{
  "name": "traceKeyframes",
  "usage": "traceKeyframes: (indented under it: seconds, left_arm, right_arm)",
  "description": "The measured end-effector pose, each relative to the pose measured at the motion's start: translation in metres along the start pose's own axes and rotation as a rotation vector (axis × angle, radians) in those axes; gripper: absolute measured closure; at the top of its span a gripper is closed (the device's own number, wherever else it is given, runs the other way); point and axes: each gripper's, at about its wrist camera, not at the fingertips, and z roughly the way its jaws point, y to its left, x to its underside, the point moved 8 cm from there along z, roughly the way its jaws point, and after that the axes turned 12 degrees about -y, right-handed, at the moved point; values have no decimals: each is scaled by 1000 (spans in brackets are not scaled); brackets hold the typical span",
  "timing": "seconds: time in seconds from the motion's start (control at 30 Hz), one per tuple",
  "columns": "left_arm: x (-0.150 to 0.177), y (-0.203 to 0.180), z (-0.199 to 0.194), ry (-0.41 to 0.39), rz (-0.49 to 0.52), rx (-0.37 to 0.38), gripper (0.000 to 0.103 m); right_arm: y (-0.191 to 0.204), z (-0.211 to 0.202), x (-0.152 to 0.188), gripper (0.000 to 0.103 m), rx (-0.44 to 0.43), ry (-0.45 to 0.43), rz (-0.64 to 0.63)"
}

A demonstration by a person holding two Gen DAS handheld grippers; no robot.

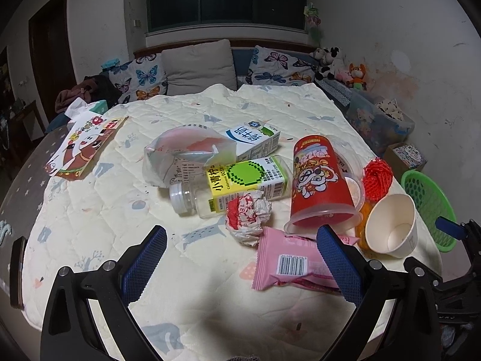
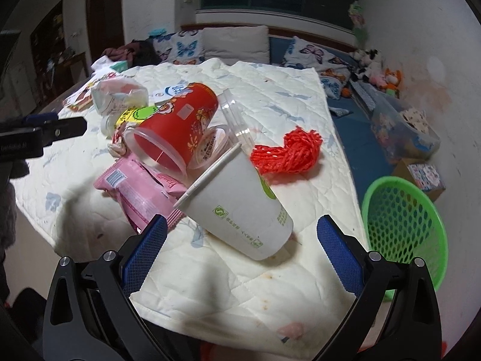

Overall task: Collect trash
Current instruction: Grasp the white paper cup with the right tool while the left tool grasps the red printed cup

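Observation:
Trash lies on a quilted table cover (image 1: 120, 210). My left gripper (image 1: 240, 249) is open and empty, just short of a crumpled wrapper (image 1: 248, 221) and a pink snack packet (image 1: 288, 264). Behind them lie a plastic bottle with a yellow-green label (image 1: 240, 185), a milk carton (image 1: 255, 138), a clear bag (image 1: 183, 156) and a red cup (image 1: 321, 186). My right gripper (image 2: 242, 240) is open, with a tipped white paper cup (image 2: 240, 207) between its jaws, untouched. The green basket (image 2: 405, 234) stands to the right.
A red net (image 2: 288, 153), clear lid (image 2: 237, 120) and red cup (image 2: 177, 126) lie beyond the paper cup. A flat printed box (image 1: 84, 147) and tissue pack (image 1: 90, 108) sit far left. A sofa with cushions (image 1: 198, 66) and a storage bin (image 1: 378, 120) stand behind.

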Motion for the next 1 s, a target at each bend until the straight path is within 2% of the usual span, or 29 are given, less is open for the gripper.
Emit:
traceKeyframes:
  seconds: [0.27, 0.37, 0.5, 0.83, 0.93, 1.0]
  left_arm:
    - [-8, -6, 11, 24, 1, 59, 6]
    - [-16, -12, 12, 6, 27, 65, 6]
    - [-23, -25, 19, 17, 43, 114, 6]
    - [-33, -60, 55, 118, 54, 250, 7]
    - [-33, -70, 70, 159, 55, 275, 7]
    - [-32, -74, 79, 184, 58, 283, 8]
  right_arm:
    - [6, 16, -1, 6, -80, 8, -122]
    - [8, 20, -3, 7, -85, -3, -170]
    - [10, 31, -1, 11, -93, 5, -229]
    - [25, 43, 6, 19, -117, -9, -374]
    - [26, 44, 6, 26, -126, -12, -373]
    - [25, 46, 5, 26, -128, -12, -366]
